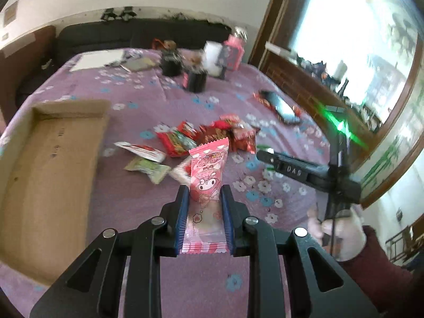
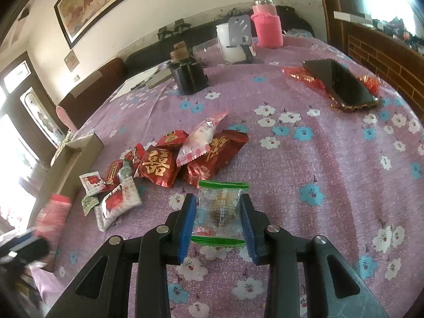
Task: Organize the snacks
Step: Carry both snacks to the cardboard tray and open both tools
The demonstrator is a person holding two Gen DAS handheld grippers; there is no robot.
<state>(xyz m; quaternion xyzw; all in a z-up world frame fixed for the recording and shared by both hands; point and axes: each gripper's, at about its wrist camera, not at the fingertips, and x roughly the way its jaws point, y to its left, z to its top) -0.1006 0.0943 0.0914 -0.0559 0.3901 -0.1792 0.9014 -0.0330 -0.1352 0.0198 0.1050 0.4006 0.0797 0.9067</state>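
Gripping a glossy pink cartoon-printed wrapper point(image 1: 205, 185), the left gripper point(image 1: 204, 198) is held above the floral table point(image 1: 132, 198) beside a cardboard box point(image 1: 47, 164); a clear green-edged packet point(image 2: 220, 209) is clamped by the right gripper point(image 2: 218, 212).

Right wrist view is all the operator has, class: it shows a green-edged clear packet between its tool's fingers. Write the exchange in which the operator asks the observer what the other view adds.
Operator: What does the left tool hold?
Observer: A pink snack packet printed with a cartoon, clamped between its blue pads.
Operator: I see only a cardboard edge. What is it?
Observer: An open cardboard box, lying on the purple cloth left of the snack pile.
Operator: Anything inside?
Observer: No, only its bare floor shows.
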